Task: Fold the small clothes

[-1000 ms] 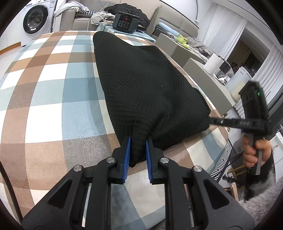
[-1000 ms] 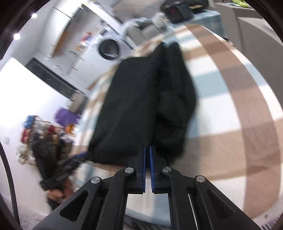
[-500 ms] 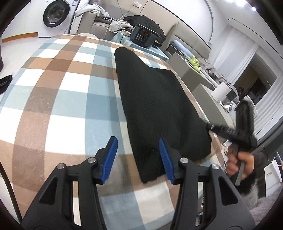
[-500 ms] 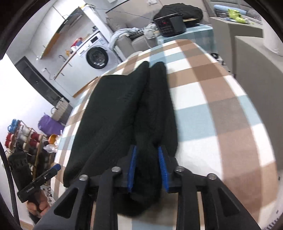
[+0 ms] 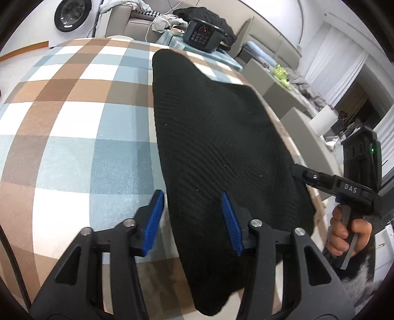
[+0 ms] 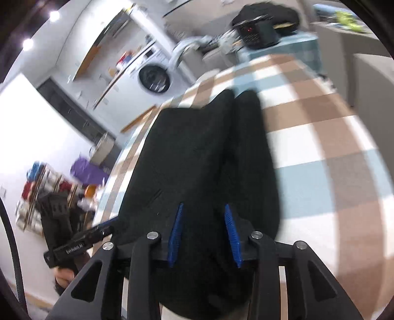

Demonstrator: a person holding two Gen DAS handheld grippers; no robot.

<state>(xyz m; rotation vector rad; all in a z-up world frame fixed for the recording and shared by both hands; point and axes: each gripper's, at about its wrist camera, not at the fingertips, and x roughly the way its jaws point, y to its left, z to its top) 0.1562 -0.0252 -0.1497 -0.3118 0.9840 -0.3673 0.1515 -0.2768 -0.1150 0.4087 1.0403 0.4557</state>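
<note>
A black ribbed knit garment (image 5: 216,137) lies folded lengthwise on the checked tablecloth (image 5: 73,123), its near end at the table's front edge. My left gripper (image 5: 191,194) hovers over the garment's near left edge; its jaws stand apart and are closing, with the cloth under them and no pad pressing on it. In the right wrist view the same garment (image 6: 197,152) shows a long fold line. My right gripper (image 6: 204,205) is over its near end, jaws opening, nothing pinched. The right gripper (image 5: 299,171) also shows at the garment's right edge, held by a hand.
A dark cooker with a red light (image 5: 203,34) sits on a small table beyond the far end. A washing machine (image 5: 65,14) and a sofa with loose clothes stand behind. Grey cabinets (image 5: 278,93) and a paper roll (image 5: 322,120) line the right side.
Both grippers were shut on the garment's near hem and have let it go. The left jaws opened wide and shifted sideways; the right jaws have spread step by step.
</note>
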